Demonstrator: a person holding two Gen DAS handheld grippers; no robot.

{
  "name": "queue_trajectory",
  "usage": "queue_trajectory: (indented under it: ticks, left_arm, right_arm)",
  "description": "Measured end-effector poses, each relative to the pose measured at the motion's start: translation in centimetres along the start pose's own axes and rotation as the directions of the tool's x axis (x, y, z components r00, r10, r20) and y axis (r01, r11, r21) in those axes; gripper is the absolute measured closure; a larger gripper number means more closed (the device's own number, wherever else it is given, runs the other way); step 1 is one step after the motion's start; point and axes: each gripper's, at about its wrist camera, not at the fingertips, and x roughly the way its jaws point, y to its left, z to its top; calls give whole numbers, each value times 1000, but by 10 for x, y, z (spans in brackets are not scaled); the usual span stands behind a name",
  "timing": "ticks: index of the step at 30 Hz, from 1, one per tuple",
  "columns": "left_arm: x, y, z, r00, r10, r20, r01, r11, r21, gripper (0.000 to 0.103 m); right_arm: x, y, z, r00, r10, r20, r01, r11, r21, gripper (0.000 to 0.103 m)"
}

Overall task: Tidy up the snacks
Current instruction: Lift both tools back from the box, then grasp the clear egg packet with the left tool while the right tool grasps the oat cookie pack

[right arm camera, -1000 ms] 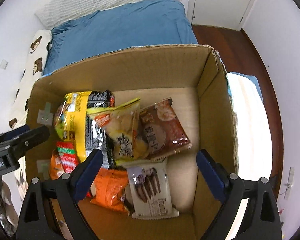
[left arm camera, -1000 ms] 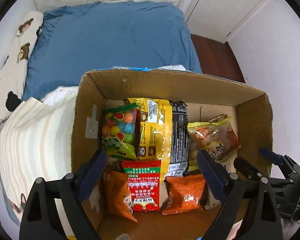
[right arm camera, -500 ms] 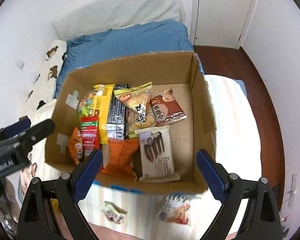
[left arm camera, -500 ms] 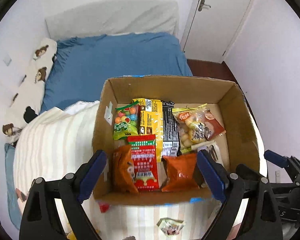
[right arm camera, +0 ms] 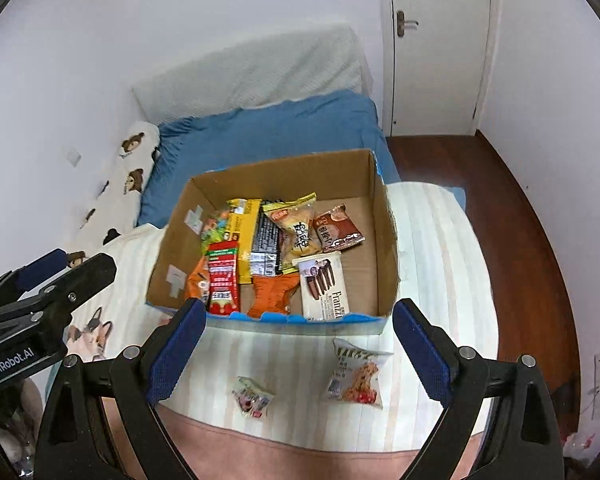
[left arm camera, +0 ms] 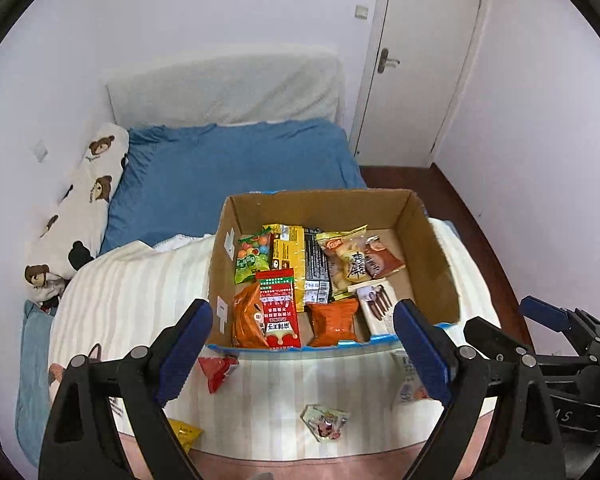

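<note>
An open cardboard box [left arm camera: 320,208] [right arm camera: 284,172] sits on a striped blanket [left arm camera: 140,292] and holds several snack packs lying flat. In front of the box, loose packs lie on the blanket: a red packet [left arm camera: 216,372], a small pale packet [left arm camera: 325,422] [right arm camera: 253,396], a yellow one [left arm camera: 185,434] and a white bag [right arm camera: 356,376]. My left gripper [left arm camera: 302,320] hangs open and empty above the box's near edge. To its right, my right gripper [right arm camera: 299,312] is open and empty too.
The blanket lies on a bed with blue bedding [left arm camera: 228,168] and a bear-print pillow [left arm camera: 80,208] along the left wall. A white door [left arm camera: 428,60] stands at the back right. Dark wooden floor [right arm camera: 540,220] runs along the bed's right side.
Both grippers have pulled back and up from inside the box. The box now looks smaller, and the loose packs on the blanket have come into view. The jaws stayed wide.
</note>
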Motion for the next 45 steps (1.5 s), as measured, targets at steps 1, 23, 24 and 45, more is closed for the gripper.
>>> queue_trajectory:
  ticks: [1, 23, 24, 45]
  left_arm:
    - [-6, -1, -3, 1000, 0, 7, 0, 1000, -1, 10]
    - [132, 1, -140, 902, 31, -430, -88, 990, -112, 11]
    - [141, 0, -146, 893, 30, -449, -90, 989, -114, 11]
    - [198, -26, -215, 778, -111, -618, 62, 993, -100, 66]
  right_arm:
    - [-7, 1, -3, 1000, 5, 7, -5, 1000, -5, 6]
    - [154, -91, -92, 942, -5, -336, 80, 974, 210, 7]
    - [166, -94, -95, 934, -5, -356, 88, 972, 218, 7]
    - [164, -93, -192, 843, 67, -534, 8, 991, 136, 46]
